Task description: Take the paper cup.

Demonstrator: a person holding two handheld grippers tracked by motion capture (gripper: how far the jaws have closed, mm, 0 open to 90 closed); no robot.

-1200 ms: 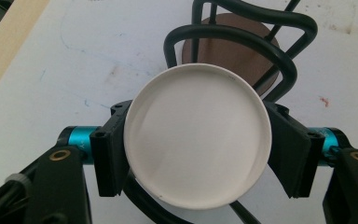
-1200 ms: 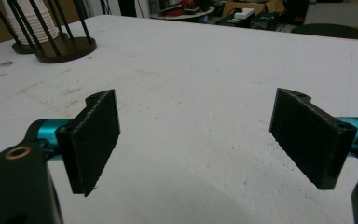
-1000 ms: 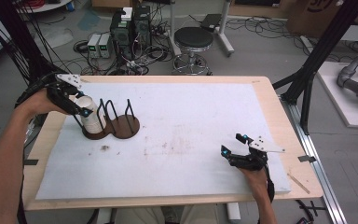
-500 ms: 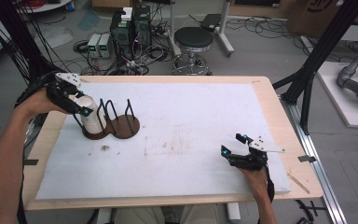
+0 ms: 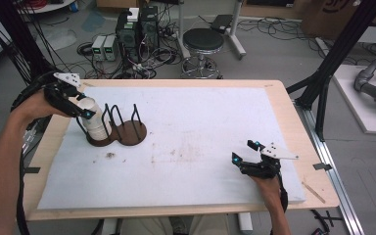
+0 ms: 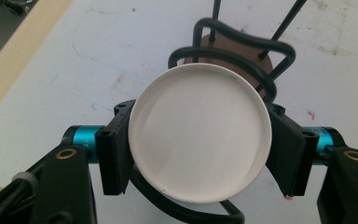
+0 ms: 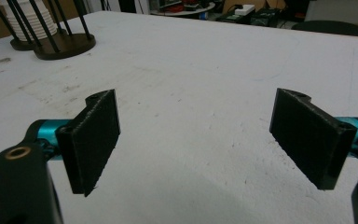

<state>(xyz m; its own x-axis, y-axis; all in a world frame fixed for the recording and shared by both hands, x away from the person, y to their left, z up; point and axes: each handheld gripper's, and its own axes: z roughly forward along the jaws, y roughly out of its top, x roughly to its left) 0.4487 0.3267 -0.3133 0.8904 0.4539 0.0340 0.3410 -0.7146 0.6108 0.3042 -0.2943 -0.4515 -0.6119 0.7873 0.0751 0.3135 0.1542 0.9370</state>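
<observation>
Left gripper [image 5: 81, 108], upper left of frame, has just been closing; fingers [image 6: 114, 154] clamp the cup stack [image 5: 94, 121] in the rack [image 5: 127, 129]. Right gripper [image 5: 247, 152], lower right, rests on the table [image 5: 200, 127], fingers [image 7: 93, 140] apart.

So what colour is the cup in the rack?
White; the cup shows best in the left gripper view.

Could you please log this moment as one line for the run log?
left gripper: shut on white cup stack in wire rack | right gripper: open, resting on table
</observation>
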